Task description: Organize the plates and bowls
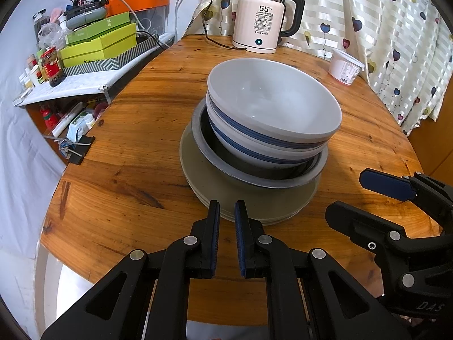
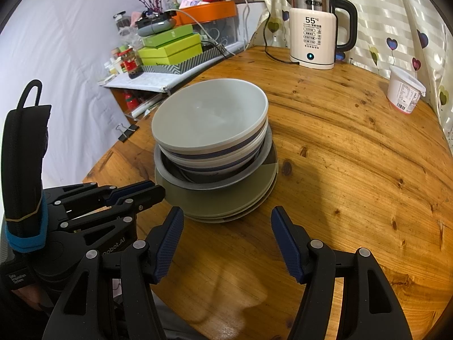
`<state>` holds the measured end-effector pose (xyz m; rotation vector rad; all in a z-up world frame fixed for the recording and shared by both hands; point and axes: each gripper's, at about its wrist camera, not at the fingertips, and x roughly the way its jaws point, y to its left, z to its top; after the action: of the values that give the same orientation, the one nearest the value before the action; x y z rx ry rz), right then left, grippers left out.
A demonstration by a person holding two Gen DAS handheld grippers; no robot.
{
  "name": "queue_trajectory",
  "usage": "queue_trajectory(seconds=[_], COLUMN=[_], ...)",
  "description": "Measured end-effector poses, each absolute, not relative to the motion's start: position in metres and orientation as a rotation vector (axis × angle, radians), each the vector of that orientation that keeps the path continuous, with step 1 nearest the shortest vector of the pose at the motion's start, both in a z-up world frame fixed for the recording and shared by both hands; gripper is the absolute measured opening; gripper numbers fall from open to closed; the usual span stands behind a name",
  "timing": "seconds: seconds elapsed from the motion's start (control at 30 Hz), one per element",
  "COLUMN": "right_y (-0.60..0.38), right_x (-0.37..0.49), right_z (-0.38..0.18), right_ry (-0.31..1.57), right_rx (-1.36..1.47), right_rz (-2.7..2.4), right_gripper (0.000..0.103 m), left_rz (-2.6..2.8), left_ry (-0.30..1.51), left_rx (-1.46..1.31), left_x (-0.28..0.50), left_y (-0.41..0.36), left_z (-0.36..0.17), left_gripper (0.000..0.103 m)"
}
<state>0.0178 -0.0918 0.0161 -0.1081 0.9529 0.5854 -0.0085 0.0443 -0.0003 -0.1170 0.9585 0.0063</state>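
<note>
Presently, left wrist view: left gripper (image 1: 227, 209) jaws nearly closed, empty, just short of plates (image 1: 254, 198) stacked mid-table (image 1: 127, 170), bowls (image 1: 271, 113) on top | right wrist view: right gripper (image 2: 225, 221) jaws wide apart, empty, near stack's front.

Round wooden table (image 1: 119, 153) — stacked plates (image 1: 215, 187), kettle (image 1: 259, 25), white tub (image 1: 345, 66) on it.

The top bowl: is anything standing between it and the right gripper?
Nothing visible does. The right gripper is open over bare table, short of the stack; the top bowl sits uncovered above it.
</note>
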Motion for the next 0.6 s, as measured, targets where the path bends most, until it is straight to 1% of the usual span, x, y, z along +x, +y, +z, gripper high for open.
queue_trajectory(seconds=[0.6], right_y=[-0.0904], right_x=[0.0171], right_z=[0.0162], right_ry=[0.954], right_rx=[-0.108], right_rz=[0.585], right_gripper=[0.065], left_rz=[0.006], left_ry=[0.963], left_rx=[-0.114], left_x=[-0.0087], left_y=[0.0443], left_z=[-0.0003], left_gripper=[0.011])
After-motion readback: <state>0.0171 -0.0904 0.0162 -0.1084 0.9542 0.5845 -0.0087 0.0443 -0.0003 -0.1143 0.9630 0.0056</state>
